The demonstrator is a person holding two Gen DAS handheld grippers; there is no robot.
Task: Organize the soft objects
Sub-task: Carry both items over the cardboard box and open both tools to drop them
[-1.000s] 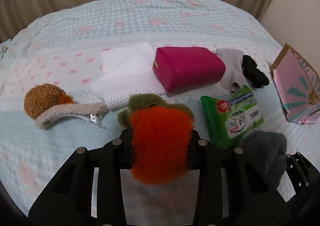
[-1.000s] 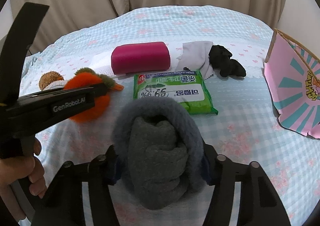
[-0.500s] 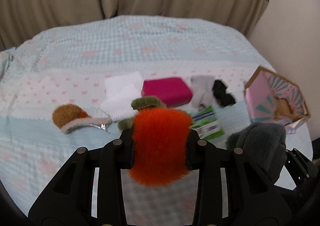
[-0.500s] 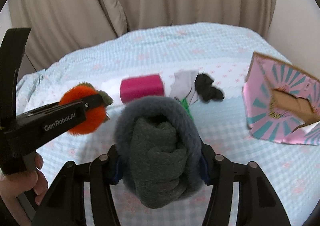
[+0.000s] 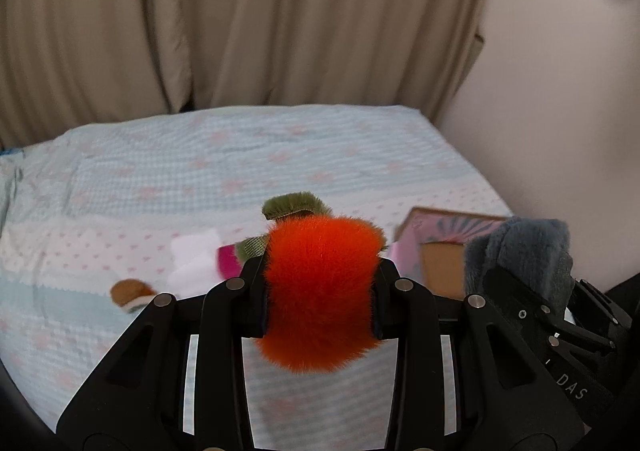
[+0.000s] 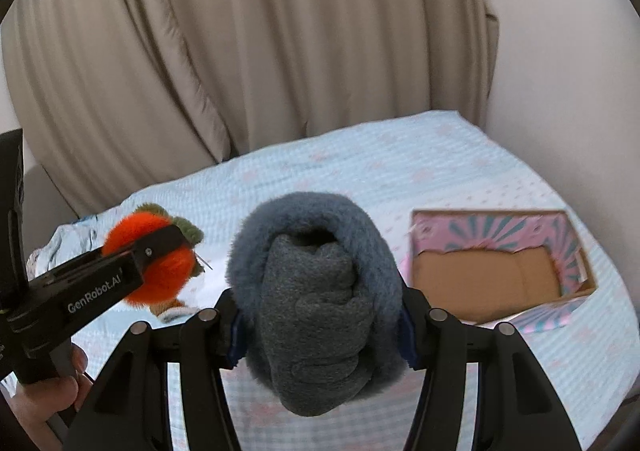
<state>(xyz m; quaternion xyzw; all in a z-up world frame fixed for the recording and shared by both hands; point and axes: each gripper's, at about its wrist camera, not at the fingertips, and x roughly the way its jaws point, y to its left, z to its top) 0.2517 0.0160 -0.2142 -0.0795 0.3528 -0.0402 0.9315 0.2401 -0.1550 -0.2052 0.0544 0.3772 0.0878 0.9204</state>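
Fluffy orange pompom with olive felt leaves sits pinched in the left gripper above the bed; right gripper squeezes a rolled grey fleece sock beside the open pink cardboard box near the bed's right edge.

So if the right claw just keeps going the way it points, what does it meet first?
Probably bare bedspread. The right claw, shut on the grey fuzzy bundle, aims past the open pink box, which sits off to its right. Beyond the bed hangs the curtain. Depth is unclear.
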